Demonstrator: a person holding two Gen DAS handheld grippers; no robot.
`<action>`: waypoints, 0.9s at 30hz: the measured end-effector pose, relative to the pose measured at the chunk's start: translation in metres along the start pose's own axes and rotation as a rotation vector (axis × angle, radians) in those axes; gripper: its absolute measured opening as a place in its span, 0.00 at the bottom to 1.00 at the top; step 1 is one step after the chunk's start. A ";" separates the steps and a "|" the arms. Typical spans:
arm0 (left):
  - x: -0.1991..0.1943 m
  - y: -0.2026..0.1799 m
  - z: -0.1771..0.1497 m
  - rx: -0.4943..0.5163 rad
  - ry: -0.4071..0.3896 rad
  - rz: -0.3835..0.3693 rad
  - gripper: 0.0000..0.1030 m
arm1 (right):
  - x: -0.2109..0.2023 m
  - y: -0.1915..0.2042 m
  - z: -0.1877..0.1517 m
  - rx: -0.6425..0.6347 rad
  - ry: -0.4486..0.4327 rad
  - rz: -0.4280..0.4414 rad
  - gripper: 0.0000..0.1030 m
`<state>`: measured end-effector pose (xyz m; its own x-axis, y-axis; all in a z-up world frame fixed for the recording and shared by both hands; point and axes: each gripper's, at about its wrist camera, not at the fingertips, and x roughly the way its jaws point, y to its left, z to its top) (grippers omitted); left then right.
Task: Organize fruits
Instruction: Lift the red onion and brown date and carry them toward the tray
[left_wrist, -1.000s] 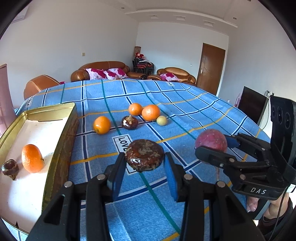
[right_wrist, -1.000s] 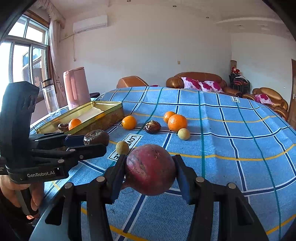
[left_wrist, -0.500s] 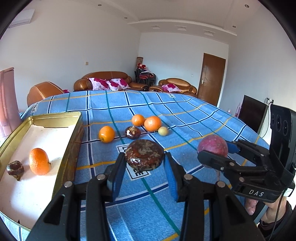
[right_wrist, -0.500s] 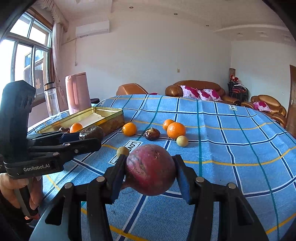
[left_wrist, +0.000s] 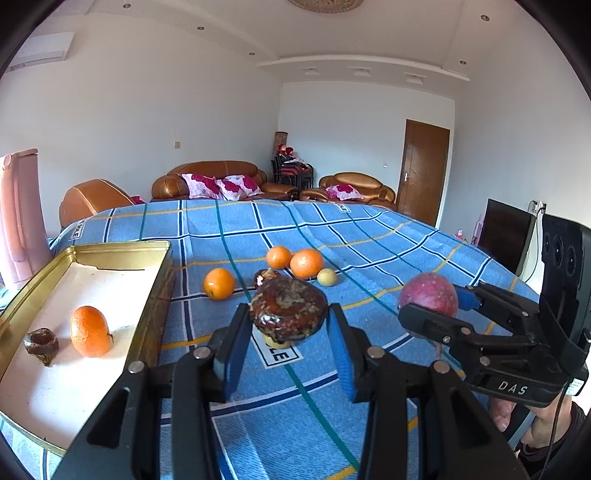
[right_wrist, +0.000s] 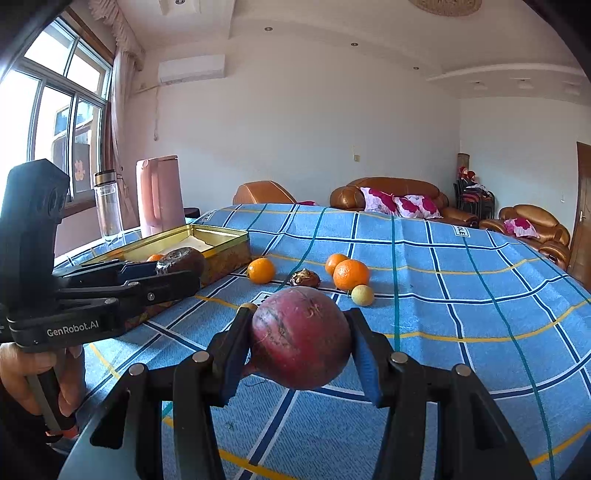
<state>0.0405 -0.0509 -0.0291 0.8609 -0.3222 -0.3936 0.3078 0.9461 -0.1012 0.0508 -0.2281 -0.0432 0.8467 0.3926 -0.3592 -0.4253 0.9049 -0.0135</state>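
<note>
- My left gripper (left_wrist: 290, 325) is clamped on a dark brown mottled fruit (left_wrist: 288, 314), held up above the blue checked cloth (left_wrist: 369, 236).
- My right gripper (right_wrist: 301, 343) squeezes a large red fruit (right_wrist: 301, 338) between its blue pads, also raised off the cloth.
- In the left wrist view the gold tin (left_wrist: 122, 251) sits at about nine o'clock, with an orange (left_wrist: 90, 331) and a small brown fruit (left_wrist: 41, 341) inside on its white lining.
- Toward twelve o'clock, past the fruit I hold, three loose oranges (left_wrist: 219, 283), a small yellow fruit (left_wrist: 327, 277) and a brown fruit (right_wrist: 304, 278) lie near one another on the cloth.
- In the right wrist view a pink jug (right_wrist: 159, 195) and a clear bottle (right_wrist: 108, 203) stand behind the tin at ten o'clock.
</note>
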 end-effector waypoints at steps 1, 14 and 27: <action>-0.001 0.000 0.000 -0.001 -0.004 0.001 0.42 | 0.000 0.000 0.000 -0.002 -0.004 0.000 0.52; -0.011 -0.002 -0.001 0.014 -0.060 0.019 0.42 | -0.010 0.002 -0.002 -0.016 -0.051 -0.003 0.52; -0.020 -0.006 -0.002 0.023 -0.105 0.032 0.42 | -0.017 0.004 -0.004 -0.031 -0.089 -0.006 0.52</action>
<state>0.0210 -0.0499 -0.0228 0.9080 -0.2944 -0.2982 0.2874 0.9554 -0.0681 0.0331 -0.2316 -0.0406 0.8738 0.4016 -0.2743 -0.4287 0.9024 -0.0445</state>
